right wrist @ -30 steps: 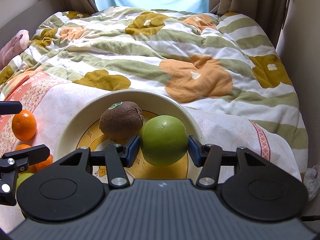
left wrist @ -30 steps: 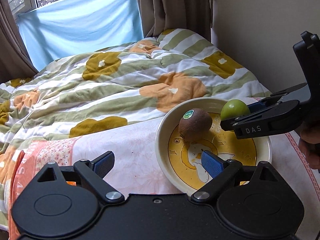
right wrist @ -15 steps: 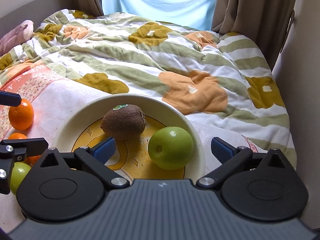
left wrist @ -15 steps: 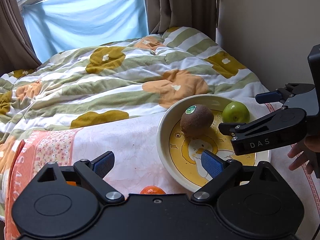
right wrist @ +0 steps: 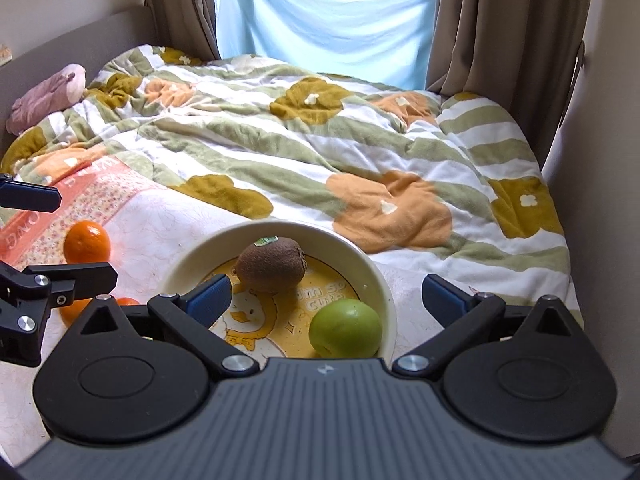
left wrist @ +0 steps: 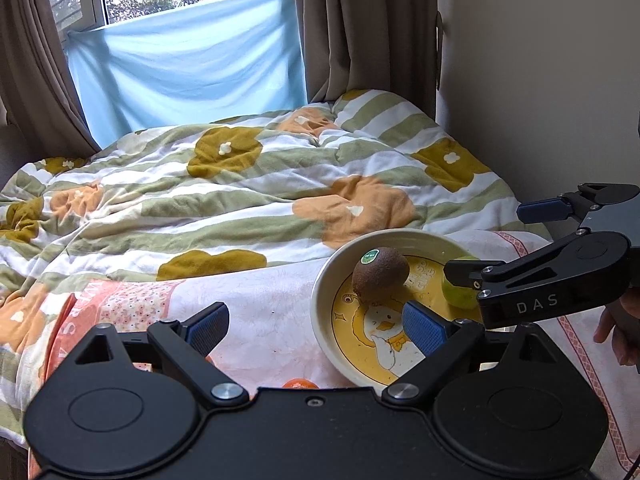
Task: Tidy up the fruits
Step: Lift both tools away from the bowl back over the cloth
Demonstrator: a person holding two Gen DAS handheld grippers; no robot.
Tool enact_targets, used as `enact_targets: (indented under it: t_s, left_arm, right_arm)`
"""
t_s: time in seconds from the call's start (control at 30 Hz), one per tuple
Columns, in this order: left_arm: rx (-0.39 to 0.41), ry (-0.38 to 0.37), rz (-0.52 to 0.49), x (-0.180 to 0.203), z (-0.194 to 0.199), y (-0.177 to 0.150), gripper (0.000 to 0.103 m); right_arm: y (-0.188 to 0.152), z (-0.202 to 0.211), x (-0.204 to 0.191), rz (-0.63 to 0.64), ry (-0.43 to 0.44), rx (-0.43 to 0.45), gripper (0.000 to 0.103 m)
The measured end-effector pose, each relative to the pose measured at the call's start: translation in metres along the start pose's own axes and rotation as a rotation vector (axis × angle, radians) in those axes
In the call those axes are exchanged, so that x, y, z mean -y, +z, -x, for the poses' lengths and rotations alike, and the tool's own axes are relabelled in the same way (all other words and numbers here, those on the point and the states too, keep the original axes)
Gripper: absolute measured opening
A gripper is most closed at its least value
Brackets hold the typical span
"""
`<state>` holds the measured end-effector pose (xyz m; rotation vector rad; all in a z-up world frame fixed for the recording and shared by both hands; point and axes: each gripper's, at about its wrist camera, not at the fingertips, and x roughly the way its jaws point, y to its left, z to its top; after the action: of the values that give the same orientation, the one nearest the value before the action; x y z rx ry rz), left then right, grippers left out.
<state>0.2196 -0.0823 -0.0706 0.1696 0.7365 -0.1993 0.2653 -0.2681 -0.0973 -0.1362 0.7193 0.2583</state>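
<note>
since a second ago your right gripper (right wrist: 326, 294) has let go of the green apple (right wrist: 346, 334) and pulled back with its jaws wide and empty; the apple now sits in the bowl (right wrist: 384, 288) at lower centre of the right view, just beside the kiwi (right wrist: 272, 264). your left gripper (left wrist: 316, 326) is wide and empty too. for the next fruit, go to the oranges (right wrist: 87, 241) at the left edge, come down over one and close gently so it doesn't roll on the soft blanket (right wrist: 168, 224). beyond lie a flowered quilt (right wrist: 360, 148), brown curtains (right wrist: 508, 20) and a blue cloth (right wrist: 324, 12) across the window
</note>
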Motion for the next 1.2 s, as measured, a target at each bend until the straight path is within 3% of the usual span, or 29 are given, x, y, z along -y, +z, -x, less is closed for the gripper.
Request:
enact_targets:
  t_s: [0.33, 0.7, 0.9, 1.2]
  left_arm:
    - [0.080, 0.041, -0.002, -0.005, 0.066, 0.001, 0.096]
    - [0.114, 0.011, 0.005, -0.014, 0.132, -0.034, 0.099]
    - [0.094, -0.048, -0.012, -0.007, 0.145, -0.060, 0.100]
    - [0.004, -0.112, -0.006, 0.027, 0.135, -0.097, 0.100]
  right_arm:
    - [0.007, 0.079, -0.005, -0.070, -0.031, 0.058, 0.103]
    - [-0.028, 0.170, -0.041, -0.144, -0.132, 0.056, 0.103]
    - [-0.062, 0.196, -0.051, -0.233, -0.157, 0.019, 0.103]
    - [-0.108, 0.207, -0.052, -0.278, -0.193, -0.026, 0.103]
